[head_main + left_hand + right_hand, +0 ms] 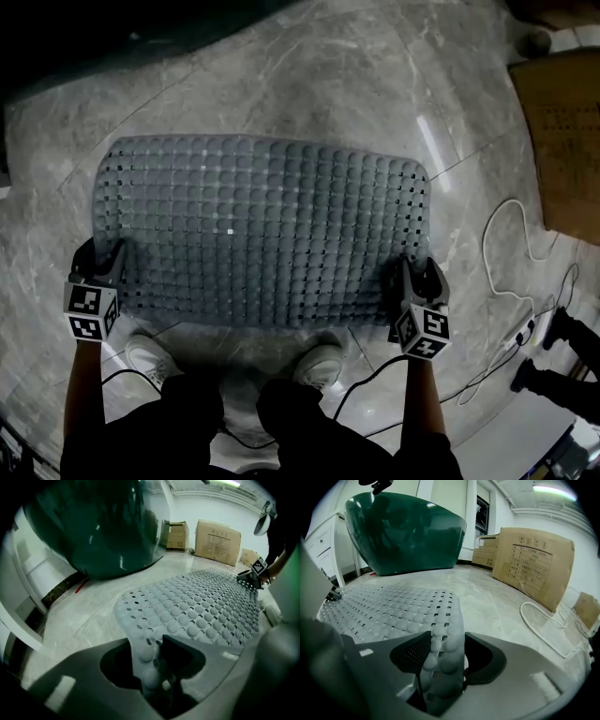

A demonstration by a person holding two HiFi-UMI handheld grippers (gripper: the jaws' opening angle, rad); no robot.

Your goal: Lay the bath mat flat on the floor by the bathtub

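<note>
Shoes [155,356], pale pair, plus black trouser legs [197,412] at the bottom of head view, standing on the grey marble floor [328,84]. Just ahead of the shoes are the left tool [101,262] and right tool [419,277], one at each near corner of the bath mat [262,234]. Marker cube [91,312] on left tool, another marker cube [422,333] on right tool, both facing up.

Left tool: jaws closed down on the mat's near left corner, bobbled rubber pinched between them, corner bent up off the floor. Right tool: same, jaws clamped on the near right corner, a strip of mat standing up in the gap.

Mat is grey and rectangular with rounded corners, covered in round bumps and small holes. It is spread out wide, long side across the person. Beyond the pinched corners it lies low on the floor, no folds seen.

Right of the mat and apart from it, a white cable [506,244] loops on the floor, with a cardboard box [562,141] further right. Past the mat's far edge comes a band of bare floor, then the dark green bathtub [403,531]; the mat's far long edge runs along it. More cardboard boxes [218,541] sit against the white wall [201,508] at the back.
</note>
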